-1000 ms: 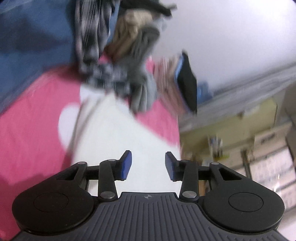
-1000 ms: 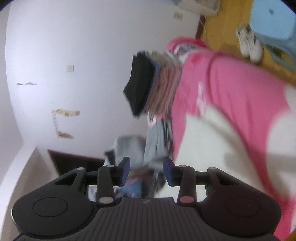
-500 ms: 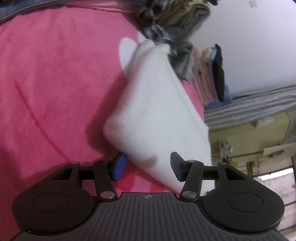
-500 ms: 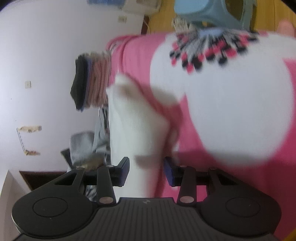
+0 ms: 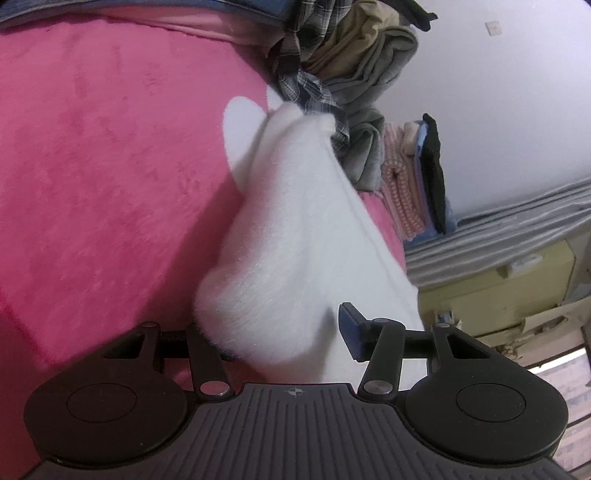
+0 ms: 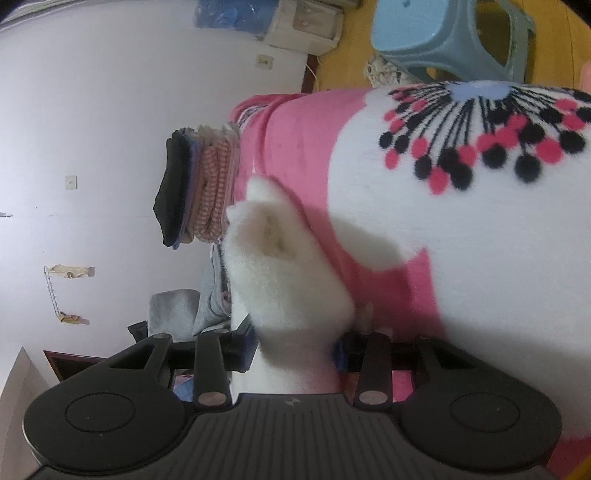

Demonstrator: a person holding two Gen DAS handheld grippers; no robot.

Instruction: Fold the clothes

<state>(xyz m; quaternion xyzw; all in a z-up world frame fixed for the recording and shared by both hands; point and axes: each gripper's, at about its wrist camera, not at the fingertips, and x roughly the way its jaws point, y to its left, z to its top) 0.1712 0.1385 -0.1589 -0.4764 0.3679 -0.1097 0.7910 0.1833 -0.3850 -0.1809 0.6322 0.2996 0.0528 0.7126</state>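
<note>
- White and fluffy, the garment lies across the pink blanket on the bed, one end running toward the heap of unfolded clothes.
- Our left tongs have the near end of it between them; they are closing, the right pad stands clear of the cloth, the left one is hidden under the fluff.
- Our right tongs are clenched on another bunched part of the garment, both pads pressed into it.
- A folded stack, dark on one side and pink checked on the other, sits at the bed's far edge against the wall.
- We see no container; a blue plastic stool stands on the floor.
</note>
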